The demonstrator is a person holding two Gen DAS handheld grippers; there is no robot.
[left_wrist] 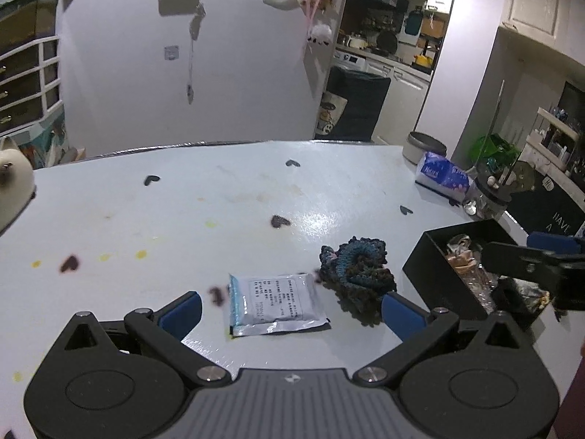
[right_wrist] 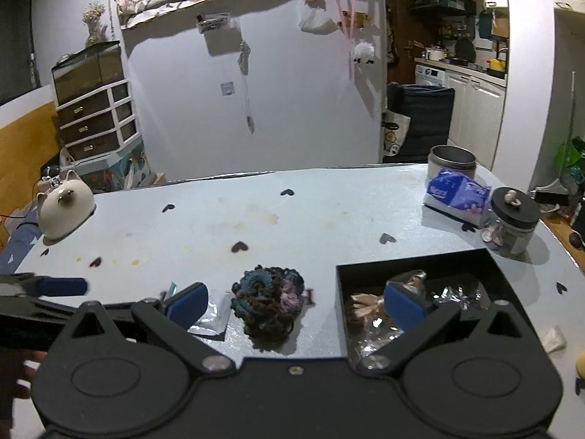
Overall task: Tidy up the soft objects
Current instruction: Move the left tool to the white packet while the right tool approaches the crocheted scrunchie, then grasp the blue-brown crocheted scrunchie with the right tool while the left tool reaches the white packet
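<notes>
1 scrunchie [right_wrist: 268, 305], 1 sachet [left_wrist: 275, 298], 1 black box [right_wrist: 413, 261], 1 tissue pack [right_wrist: 457, 190], 2 jars [right_wrist: 513, 221].

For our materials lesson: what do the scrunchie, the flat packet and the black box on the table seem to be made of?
Scrunchie: crocheted yarn by the look, matte; ruffled loops in blue, brown and pink.
Packet: probably plastic or foil film, glossy; shiny crimped edge, printed text.
Box: likely card or plastic, matte black; thin straight walls. Hard to say which.
</notes>
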